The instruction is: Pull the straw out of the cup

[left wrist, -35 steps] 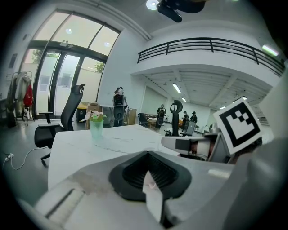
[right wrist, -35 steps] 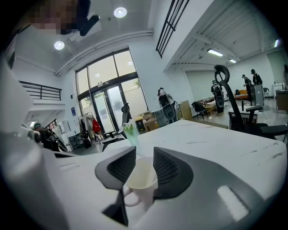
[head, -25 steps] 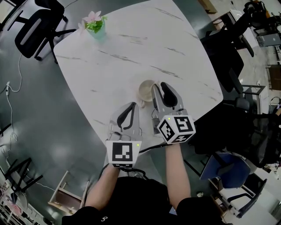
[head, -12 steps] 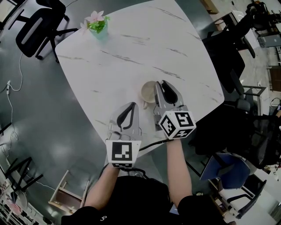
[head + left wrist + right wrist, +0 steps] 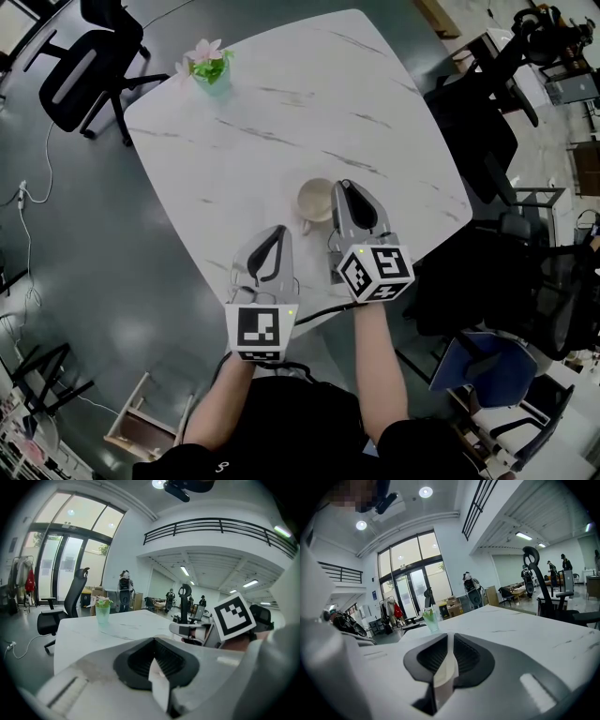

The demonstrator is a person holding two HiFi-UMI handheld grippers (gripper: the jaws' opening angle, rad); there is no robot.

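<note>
A cream cup (image 5: 314, 197) stands on the white marble table (image 5: 281, 103) near its front edge. My right gripper (image 5: 345, 186) reaches to the cup's right rim, and its jaws are closing to a narrow gap. In the right gripper view a pale cream strip (image 5: 444, 667) runs along that gap between the dark pads. I cannot tell whether it is the straw, and the pads do not clearly press on it. The head view shows no straw. My left gripper (image 5: 278, 231) hovers left of and nearer than the cup, with nothing held and its pads together at the tip (image 5: 153, 639).
A green cup with pink flowers (image 5: 211, 64) stands at the table's far left corner. Office chairs stand off the table's far left (image 5: 89, 66) and right (image 5: 478, 122). The table's front edge lies just under both grippers. People stand far off in the room.
The right gripper's jaws have drawn from a wide spread to a narrow gap beside the cup. Both hands have stayed about where they were.
</note>
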